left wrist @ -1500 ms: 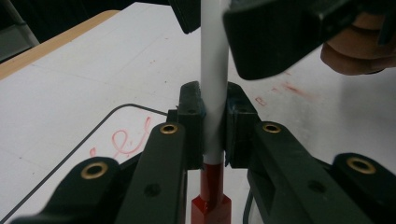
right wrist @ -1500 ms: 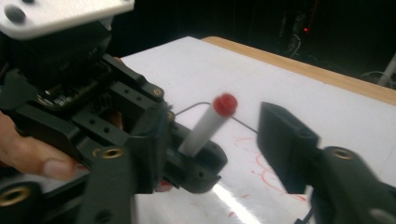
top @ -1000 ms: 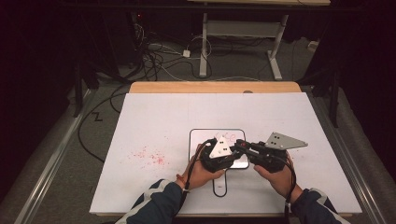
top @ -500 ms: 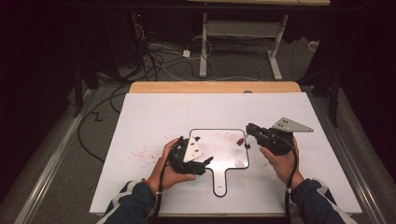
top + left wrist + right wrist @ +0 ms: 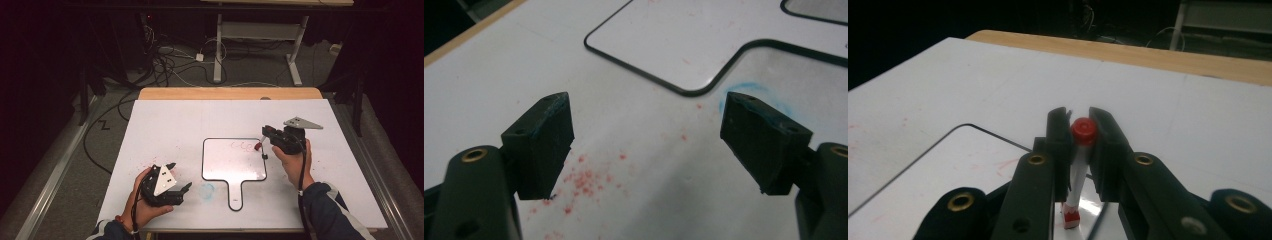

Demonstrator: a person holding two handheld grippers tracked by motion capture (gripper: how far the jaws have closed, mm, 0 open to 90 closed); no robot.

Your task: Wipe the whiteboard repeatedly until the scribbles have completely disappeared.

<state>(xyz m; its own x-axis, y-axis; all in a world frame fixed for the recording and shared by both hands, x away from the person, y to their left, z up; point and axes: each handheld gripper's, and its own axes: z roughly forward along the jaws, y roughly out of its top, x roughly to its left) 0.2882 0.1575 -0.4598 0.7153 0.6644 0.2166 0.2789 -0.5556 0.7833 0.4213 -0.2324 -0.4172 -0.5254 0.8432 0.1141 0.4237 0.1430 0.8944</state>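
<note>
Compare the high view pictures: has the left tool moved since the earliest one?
Yes. The left tool has moved left, off the small whiteboard toward the table's near-left corner.

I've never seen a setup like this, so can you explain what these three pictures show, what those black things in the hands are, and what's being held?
A person sits at a white table and holds a hand-operated two-jaw gripper in each hand. The high view looks down from above. The other two come from cameras riding on each gripper, looking along its black jaws.

On the table lies a small whiteboard with a handle and a red scribble on it. Red specks and a blue smudge mark the table.

The right gripper is shut on a red-capped marker at the board's right edge. The left gripper is open and holds nothing; its jaws have just opened.
</note>
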